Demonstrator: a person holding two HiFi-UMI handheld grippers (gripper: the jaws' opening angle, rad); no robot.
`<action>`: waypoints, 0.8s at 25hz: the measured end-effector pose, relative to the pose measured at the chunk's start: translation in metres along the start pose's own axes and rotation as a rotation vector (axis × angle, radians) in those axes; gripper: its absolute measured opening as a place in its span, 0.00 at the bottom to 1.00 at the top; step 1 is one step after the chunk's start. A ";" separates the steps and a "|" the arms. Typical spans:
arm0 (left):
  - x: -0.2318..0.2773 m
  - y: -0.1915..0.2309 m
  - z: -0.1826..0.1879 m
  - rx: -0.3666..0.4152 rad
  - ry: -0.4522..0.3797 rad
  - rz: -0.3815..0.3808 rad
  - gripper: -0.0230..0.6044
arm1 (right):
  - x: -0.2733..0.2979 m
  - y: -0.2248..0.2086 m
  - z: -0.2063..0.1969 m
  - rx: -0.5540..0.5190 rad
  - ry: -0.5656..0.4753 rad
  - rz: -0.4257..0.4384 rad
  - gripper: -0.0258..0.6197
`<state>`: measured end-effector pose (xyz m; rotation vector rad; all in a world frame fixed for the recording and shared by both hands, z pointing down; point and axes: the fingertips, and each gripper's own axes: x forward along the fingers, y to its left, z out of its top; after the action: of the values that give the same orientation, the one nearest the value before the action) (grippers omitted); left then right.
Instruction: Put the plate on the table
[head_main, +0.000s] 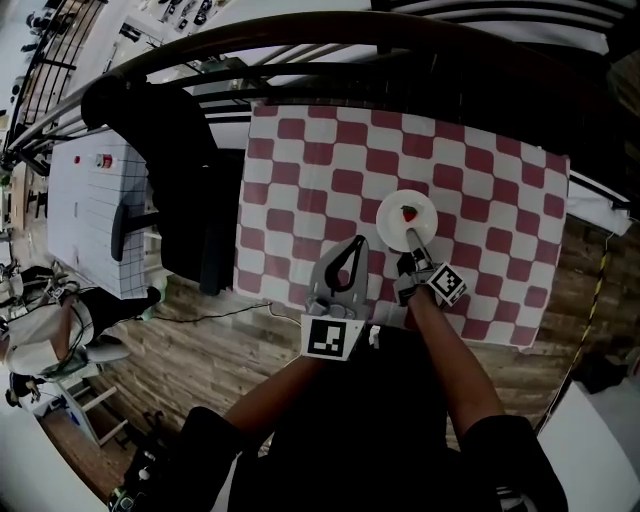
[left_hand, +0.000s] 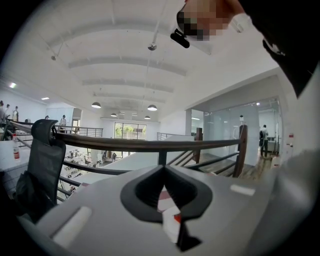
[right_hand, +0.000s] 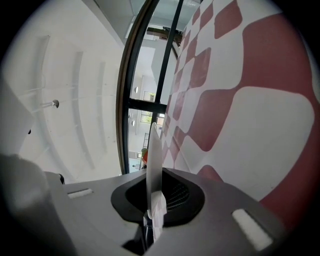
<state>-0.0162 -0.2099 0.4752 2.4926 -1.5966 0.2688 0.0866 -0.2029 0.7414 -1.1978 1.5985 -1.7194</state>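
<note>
We hold one pair of tongs in each hand over a counter (head_main: 300, 180). A cloth (head_main: 480, 200) with red and white squares covers the counter.

The plate (head_main: 392, 218) is small, round and white. It is over the right half of the counter, closer to the near edge than to the far edge. A little red thing (head_main: 408, 213) sits in the middle of it.

The right tongs (head_main: 413, 243) pinch the near rim of the plate. In the right gripper view we see the plate (right_hand: 152, 165) from the side, as a thin white strip squeezed between the two jaws. The red and white cloth (right_hand: 240, 125) is just beside it. We cannot tell if the plate rests on the cloth or hangs a bit above it.

The left tongs (head_main: 358, 242) are near the near edge of the counter, just left of the plate and not touching it. Their jaws are pressed together with nothing in them. In the left gripper view the left tongs (left_hand: 163, 167) point up at a dark rail (left_hand: 150, 145) and a white ceiling.

A black chair (head_main: 165, 150) stands by the far left corner of the counter. The floor (head_main: 200, 350) below is wood.
</note>
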 end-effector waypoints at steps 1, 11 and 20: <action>-0.001 0.000 0.001 0.000 -0.002 0.000 0.05 | 0.000 -0.003 0.000 0.018 -0.009 -0.011 0.06; -0.009 -0.013 0.002 0.024 -0.023 -0.032 0.05 | 0.010 -0.007 -0.017 0.077 0.006 0.012 0.06; -0.012 -0.039 0.003 0.121 -0.011 -0.099 0.05 | 0.009 -0.018 -0.019 0.100 -0.013 -0.030 0.06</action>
<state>0.0145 -0.1835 0.4673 2.6582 -1.4976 0.3477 0.0700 -0.1968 0.7627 -1.1876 1.4761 -1.7839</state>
